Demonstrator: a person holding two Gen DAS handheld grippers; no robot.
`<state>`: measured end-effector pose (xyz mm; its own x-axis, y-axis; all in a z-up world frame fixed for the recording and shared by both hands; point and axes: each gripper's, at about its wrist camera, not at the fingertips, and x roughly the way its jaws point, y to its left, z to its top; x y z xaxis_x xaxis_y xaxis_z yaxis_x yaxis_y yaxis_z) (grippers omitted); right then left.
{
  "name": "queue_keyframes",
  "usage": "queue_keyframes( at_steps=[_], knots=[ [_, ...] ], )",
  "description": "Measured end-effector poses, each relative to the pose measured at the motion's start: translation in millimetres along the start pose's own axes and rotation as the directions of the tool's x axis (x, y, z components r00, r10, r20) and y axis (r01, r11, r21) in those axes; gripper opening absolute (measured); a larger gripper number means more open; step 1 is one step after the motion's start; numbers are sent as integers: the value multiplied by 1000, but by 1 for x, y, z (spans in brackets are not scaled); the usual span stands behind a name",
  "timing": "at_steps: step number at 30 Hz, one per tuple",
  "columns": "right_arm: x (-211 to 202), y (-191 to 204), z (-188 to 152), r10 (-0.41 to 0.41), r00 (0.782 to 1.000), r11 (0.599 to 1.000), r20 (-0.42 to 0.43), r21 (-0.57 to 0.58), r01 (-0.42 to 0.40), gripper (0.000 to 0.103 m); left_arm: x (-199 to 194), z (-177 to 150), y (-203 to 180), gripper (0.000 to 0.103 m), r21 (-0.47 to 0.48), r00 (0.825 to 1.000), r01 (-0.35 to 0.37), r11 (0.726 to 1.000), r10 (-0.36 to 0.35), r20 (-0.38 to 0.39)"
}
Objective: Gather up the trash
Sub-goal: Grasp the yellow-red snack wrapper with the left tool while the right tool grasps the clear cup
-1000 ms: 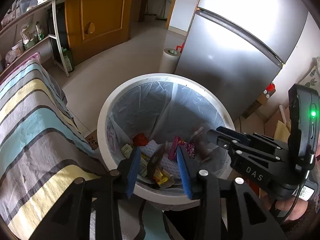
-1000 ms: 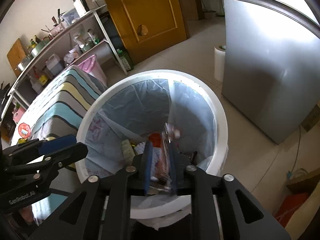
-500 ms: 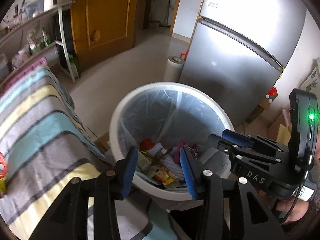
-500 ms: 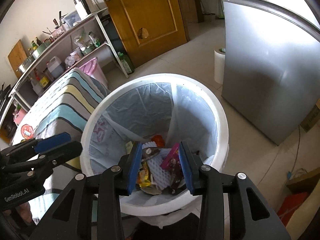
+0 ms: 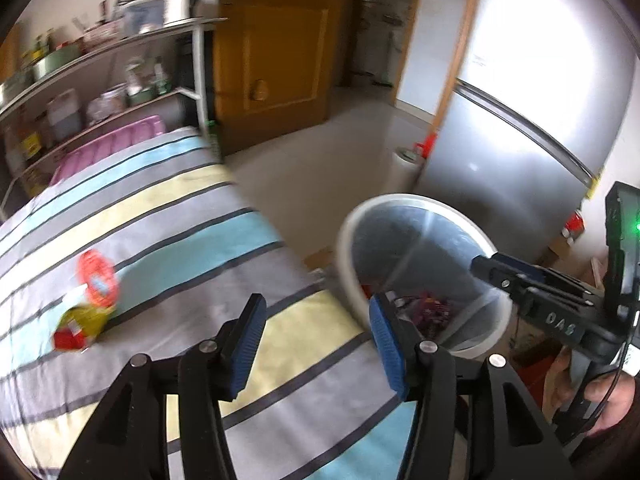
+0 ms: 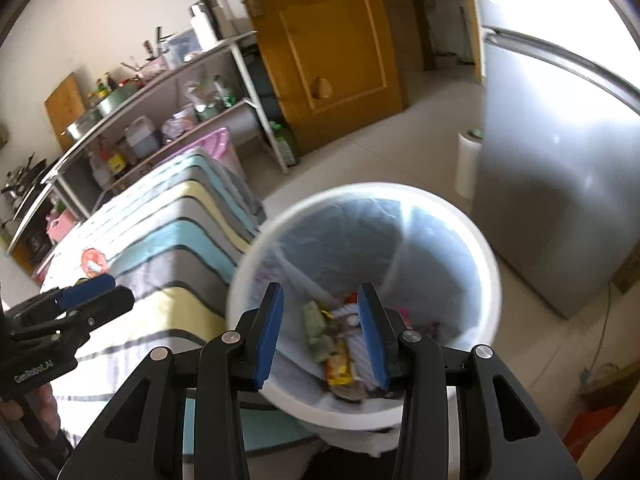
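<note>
A white trash bin with a clear liner stands on the floor beside the striped table; it also shows in the left wrist view. Several wrappers lie in its bottom. My right gripper is open and empty above the bin's near rim. My left gripper is open and empty above the striped tablecloth, left of the bin. A red round wrapper and a yellow and red packet lie on the cloth at the left. The red wrapper also shows in the right wrist view.
A silver fridge stands right of the bin. A white paper roll stands on the floor beside it. A metal shelf rack with kitchen items runs along the left wall. An orange door is behind.
My right gripper opened and dropped its wrapper into the bin. My left gripper swung left from over the bin to over the tablecloth, bringing the red wrapper and yellow packet into view.
</note>
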<state>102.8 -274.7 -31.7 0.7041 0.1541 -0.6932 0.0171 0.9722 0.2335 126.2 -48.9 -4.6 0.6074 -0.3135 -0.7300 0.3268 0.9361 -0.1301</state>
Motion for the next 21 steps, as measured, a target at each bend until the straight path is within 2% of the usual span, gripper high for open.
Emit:
queue_keyframes(
  at_steps=[5, 7, 9, 14, 21],
  knots=[
    [4, 32, 3, 51, 999, 997, 2, -49, -51, 50, -18, -14, 39, 62, -70, 996, -83, 994, 84, 23],
    [7, 46, 4, 72, 997, 995, 0, -69, -71, 51, -24, -20, 57, 62, -111, 995, -92, 990, 95, 26],
    [11, 59, 5, 90, 996, 992, -4, -89, -90, 51, -30, -26, 76, 63, -143, 990, -134, 981, 139, 26],
    [21, 90, 8, 124, 992, 981, -20, -146, -126, 52, -43, -38, 116, 67, -218, 980, -188, 958, 198, 25],
    [36, 127, 11, 158, 986, 965, -48, -202, -165, 52, -43, -44, 147, 72, -258, 975, -210, 943, 222, 16]
  ],
)
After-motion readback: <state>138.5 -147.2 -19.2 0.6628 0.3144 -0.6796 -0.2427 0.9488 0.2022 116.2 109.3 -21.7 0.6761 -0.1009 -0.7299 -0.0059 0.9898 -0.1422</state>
